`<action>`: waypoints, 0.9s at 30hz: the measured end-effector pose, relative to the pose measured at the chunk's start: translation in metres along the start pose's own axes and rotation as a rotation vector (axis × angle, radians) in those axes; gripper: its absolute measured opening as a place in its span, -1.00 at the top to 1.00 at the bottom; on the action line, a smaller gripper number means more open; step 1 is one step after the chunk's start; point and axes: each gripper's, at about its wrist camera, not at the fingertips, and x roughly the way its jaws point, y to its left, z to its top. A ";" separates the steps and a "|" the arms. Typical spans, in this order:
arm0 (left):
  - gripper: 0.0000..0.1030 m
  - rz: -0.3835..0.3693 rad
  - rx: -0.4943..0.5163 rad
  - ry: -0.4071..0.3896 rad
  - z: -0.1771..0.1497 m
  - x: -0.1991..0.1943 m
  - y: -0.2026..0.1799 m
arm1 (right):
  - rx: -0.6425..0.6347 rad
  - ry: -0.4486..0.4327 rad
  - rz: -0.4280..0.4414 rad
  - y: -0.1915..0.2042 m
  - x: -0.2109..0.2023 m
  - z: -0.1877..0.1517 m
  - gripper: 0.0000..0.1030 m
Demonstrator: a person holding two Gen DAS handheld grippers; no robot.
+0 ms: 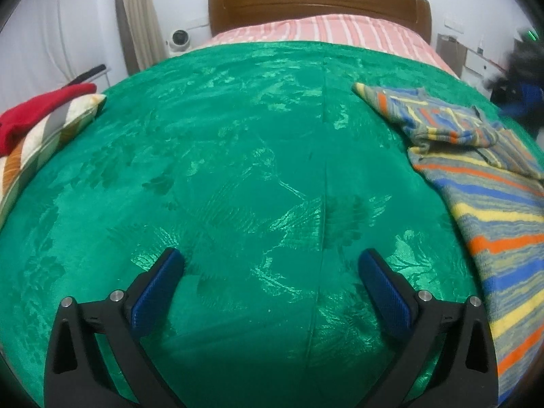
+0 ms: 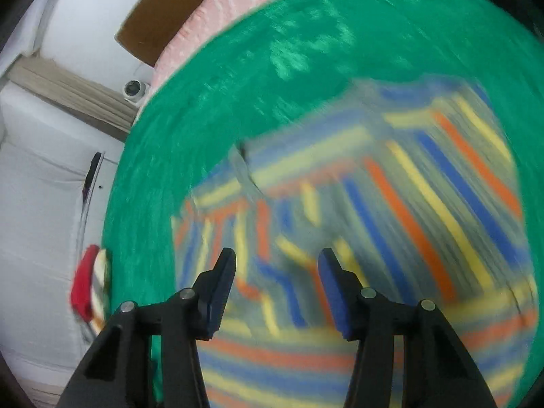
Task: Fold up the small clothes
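Two grippers are in play, and neither has anything between its fingers. Starting at the far left, we see a red garment (image 1: 40, 108) lying on a striped pillow (image 1: 51, 136) at the edge of the green blanket (image 1: 238, 170) that covers the bed. Our left gripper (image 1: 272, 265) hangs over bare blanket with its fingers spread wide, grasping nothing. Further right lies the striped sweater (image 1: 476, 170), the piece we mean to fold; one sleeve looks turned in over the body, so we judge the fold is partly begun. Our right gripper (image 2: 277, 261) is above that sweater (image 2: 374, 221), fingers parted and empty, and its view is smeared with motion blur, so we cannot tell how near the cloth it is. Next, we think, the right fingers must close on an edge or sleeve, while the left crosses over to take the matching side.
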 end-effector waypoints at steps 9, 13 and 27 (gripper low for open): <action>-0.99 0.000 -0.001 -0.007 0.000 -0.001 0.000 | -0.400 0.326 -0.194 0.010 0.045 -0.038 0.24; -0.99 0.014 0.005 -0.013 0.000 -0.001 -0.002 | -0.466 0.384 -0.261 -0.025 0.004 -0.073 0.26; -0.99 0.017 0.002 -0.017 -0.001 -0.002 -0.003 | -0.424 0.256 -0.160 0.005 0.048 -0.018 0.90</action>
